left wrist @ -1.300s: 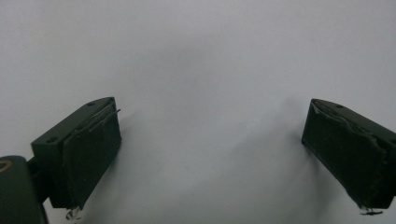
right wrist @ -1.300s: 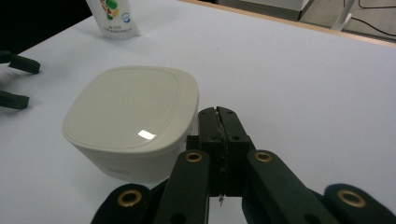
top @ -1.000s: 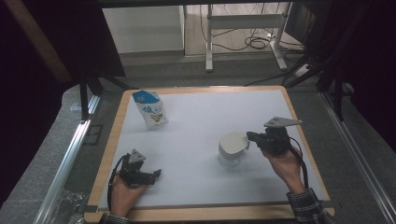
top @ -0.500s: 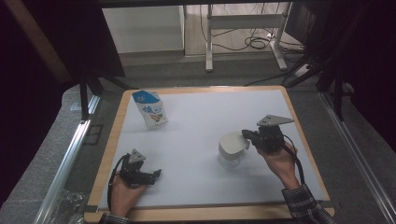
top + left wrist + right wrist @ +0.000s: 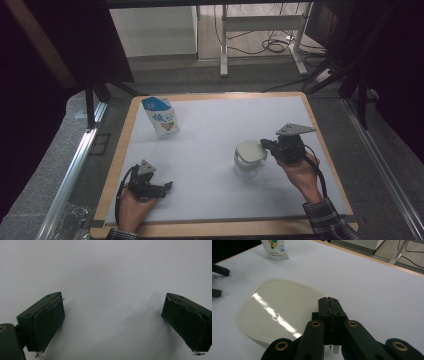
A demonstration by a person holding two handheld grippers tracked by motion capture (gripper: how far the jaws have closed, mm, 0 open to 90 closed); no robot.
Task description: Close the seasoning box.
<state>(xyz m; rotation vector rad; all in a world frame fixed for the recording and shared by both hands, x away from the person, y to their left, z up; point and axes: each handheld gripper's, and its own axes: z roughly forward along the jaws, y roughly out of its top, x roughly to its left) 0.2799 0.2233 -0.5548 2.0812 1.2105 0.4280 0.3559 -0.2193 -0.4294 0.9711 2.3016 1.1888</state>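
Observation:
A white plastic container point(image 5: 246, 169) stands right of the board's middle. Its cream lid point(image 5: 250, 151) point(image 5: 279, 312) lies on top and tilts slightly. My right gripper point(image 5: 265, 145) point(image 5: 329, 300) comes in from the right, and its jaws are pressed together at the lid's near rim. Near the board's front left corner my left gripper point(image 5: 167, 187) point(image 5: 112, 322) lies low over the white sheet. It is open, with bare sheet between its pads point(image 5: 48, 325).
A blue and white pouch point(image 5: 161, 117) point(image 5: 274, 248) stands upright at the back left of the white sheet. The wooden board's rim point(image 5: 112, 175) frames the sheet. Grey padding and metal rails lie beyond both sides.
The right gripper has edged slightly left against the lid, and the lid looks a little more tilted. The left hand has kept still.

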